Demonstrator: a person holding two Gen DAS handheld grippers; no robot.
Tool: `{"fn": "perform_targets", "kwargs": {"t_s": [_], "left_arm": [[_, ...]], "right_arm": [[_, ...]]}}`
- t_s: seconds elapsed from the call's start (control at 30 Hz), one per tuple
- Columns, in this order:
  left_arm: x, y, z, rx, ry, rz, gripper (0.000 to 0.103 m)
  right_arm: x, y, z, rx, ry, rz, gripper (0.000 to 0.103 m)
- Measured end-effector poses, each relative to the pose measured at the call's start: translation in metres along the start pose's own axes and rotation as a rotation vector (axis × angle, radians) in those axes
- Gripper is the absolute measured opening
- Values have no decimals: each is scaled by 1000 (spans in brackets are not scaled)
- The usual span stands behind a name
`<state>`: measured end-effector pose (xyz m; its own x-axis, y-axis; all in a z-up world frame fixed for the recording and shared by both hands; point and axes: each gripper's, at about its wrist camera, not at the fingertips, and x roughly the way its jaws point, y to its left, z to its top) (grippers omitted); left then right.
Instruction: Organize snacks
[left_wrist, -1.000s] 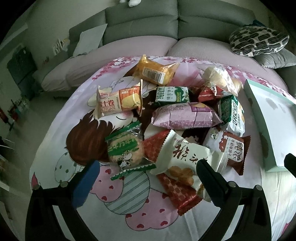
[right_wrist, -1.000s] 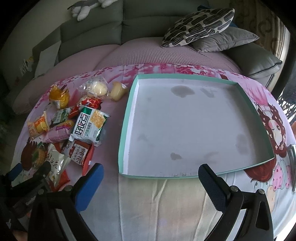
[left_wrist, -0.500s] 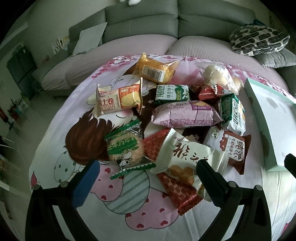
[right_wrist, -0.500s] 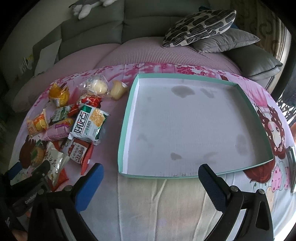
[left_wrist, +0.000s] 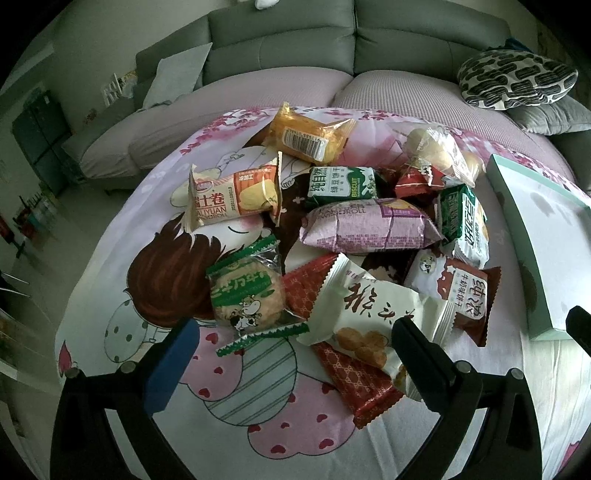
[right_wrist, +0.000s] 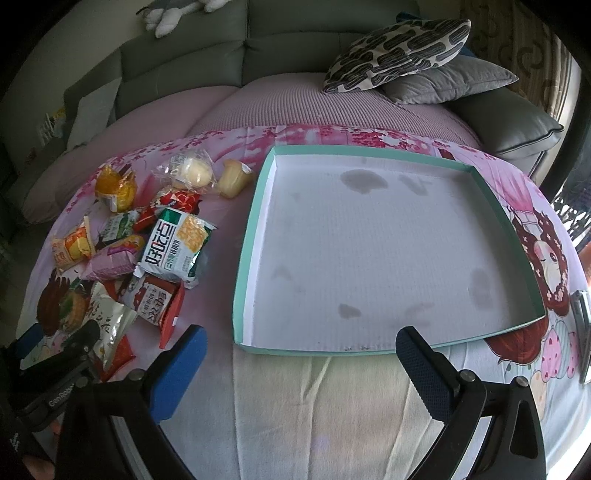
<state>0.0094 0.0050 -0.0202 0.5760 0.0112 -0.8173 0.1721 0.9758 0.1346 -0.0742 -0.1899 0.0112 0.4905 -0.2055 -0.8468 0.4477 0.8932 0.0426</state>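
Note:
Several wrapped snacks lie heaped on the cartoon-print cloth. Nearest my left gripper (left_wrist: 295, 343), which is open and empty, are a green round-cracker pack (left_wrist: 245, 295), a white pack with brush lettering (left_wrist: 369, 317) and a red patterned pack (left_wrist: 354, 380). Farther off sit a pink Swiss-roll pack (left_wrist: 369, 225) and an orange pack (left_wrist: 236, 195). The shallow teal-rimmed tray (right_wrist: 255, 221) with a white floor holds nothing. My right gripper (right_wrist: 301, 354) hangs open just before the tray's near rim. The snack pile (right_wrist: 173, 247) lies left of the tray.
A grey sofa (left_wrist: 332, 48) with a patterned cushion (right_wrist: 399, 48) curves behind the cloth-covered table. A dark flat object (right_wrist: 583, 325) lies at the table's right edge. Bare cloth (right_wrist: 332, 406) stretches in front of the tray. The left gripper's body (right_wrist: 55, 369) shows at lower left.
Both views shifted only slightly; the left gripper drew a little back and lower from the pile. No snack has moved and both grippers stay open.

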Motion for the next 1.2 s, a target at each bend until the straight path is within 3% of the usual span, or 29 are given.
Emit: {"fn": "perform_targets", "kwargs": {"t_s": [0.97, 1.2], "left_arm": [[2, 6, -2, -26, 20, -45, 103], [1, 15, -4, -31, 32, -57, 103]], "right_arm": [[5, 5, -2, -24, 9, -19, 103], [-4, 11, 0, -38, -37, 41, 103]]}}
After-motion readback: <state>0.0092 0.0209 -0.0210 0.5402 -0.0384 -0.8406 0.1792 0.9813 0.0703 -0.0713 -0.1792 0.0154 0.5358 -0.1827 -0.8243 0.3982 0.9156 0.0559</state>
